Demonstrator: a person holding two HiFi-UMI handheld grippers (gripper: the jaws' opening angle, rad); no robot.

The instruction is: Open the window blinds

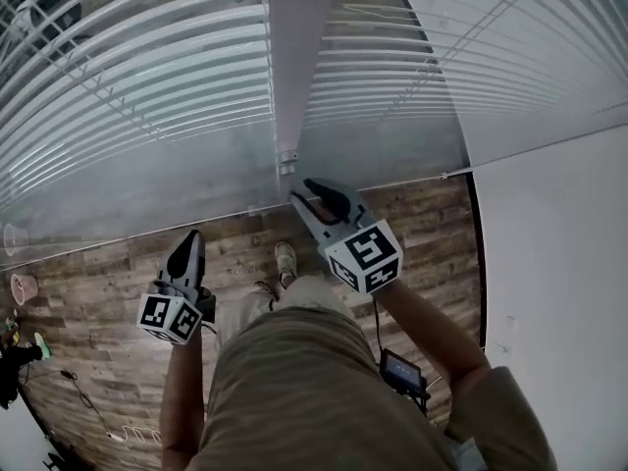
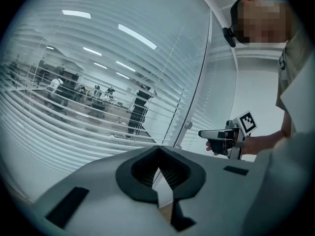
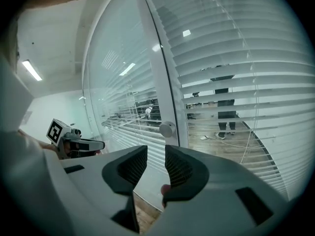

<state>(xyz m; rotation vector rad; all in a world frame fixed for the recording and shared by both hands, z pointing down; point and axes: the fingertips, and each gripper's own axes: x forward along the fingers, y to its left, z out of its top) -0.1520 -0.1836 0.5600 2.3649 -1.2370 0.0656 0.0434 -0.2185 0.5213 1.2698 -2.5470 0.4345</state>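
Blinds (image 3: 236, 68): thin, light slats, seemingly behind glass. Likely worked by the small round knob (image 3: 167, 129), smooth and perhaps slippery. Right gripper (image 3: 150, 168) jaws apart, empty; left gripper (image 2: 158, 154) closed on nothing.

Smooth, glossy white slats on blinds (image 1: 137, 77); grainy matt wood floor (image 1: 108, 292); ribbed matt black fingers (image 3: 181, 170); satin metal knob (image 3: 167, 129); matt khaki cloth trousers (image 1: 324, 391).

Before you a post (image 1: 299, 57) stands between the left blind (image 1: 128, 77) and the right blind (image 1: 412, 67), your right gripper (image 1: 312, 196) near its foot, your left gripper (image 1: 186, 248) further left over the floor (image 1: 98, 273), and a wall (image 1: 559, 263) right of the right blind.
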